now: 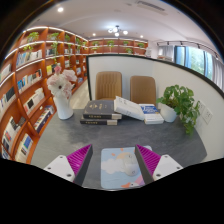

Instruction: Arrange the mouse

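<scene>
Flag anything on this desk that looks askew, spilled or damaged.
Nothing stands out. The book stack, white vase and potted plant stand upright on the grey desk. A mouse pad lies between the open claw's fingers. No mouse is visible.

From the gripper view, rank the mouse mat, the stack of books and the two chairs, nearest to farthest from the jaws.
1. Mouse mat: between the open gripper's jaws.
2. Stack of books: mid-table, beyond the jaws.
3. Chairs: behind the table's far edge.
</scene>
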Available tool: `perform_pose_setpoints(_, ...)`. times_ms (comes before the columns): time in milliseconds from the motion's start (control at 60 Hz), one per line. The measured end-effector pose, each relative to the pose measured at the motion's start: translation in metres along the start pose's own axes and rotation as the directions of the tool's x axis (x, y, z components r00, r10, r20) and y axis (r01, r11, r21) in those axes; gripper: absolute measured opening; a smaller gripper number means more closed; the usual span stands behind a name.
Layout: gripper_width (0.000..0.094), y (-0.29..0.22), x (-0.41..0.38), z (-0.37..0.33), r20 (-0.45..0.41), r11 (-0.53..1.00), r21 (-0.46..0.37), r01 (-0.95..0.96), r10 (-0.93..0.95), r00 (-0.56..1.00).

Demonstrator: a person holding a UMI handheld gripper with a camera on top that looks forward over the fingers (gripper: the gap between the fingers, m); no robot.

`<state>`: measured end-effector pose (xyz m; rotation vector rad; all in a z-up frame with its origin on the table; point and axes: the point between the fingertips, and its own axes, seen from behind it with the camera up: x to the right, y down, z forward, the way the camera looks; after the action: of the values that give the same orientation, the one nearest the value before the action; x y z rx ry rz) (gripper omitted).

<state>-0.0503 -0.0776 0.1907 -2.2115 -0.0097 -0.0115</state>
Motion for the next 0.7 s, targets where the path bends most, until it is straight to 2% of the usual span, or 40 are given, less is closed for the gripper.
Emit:
perform_pose_setpoints(150,0.086,-0.013,-0.022,-0.018,0.019,0.998,0.052,0.033,-0.034,0.999)
perform_pose_setpoints(700,0.0861,0.001,-0.039,-0.043,0.036,0.999,0.043,-0.006,0.004,0.999)
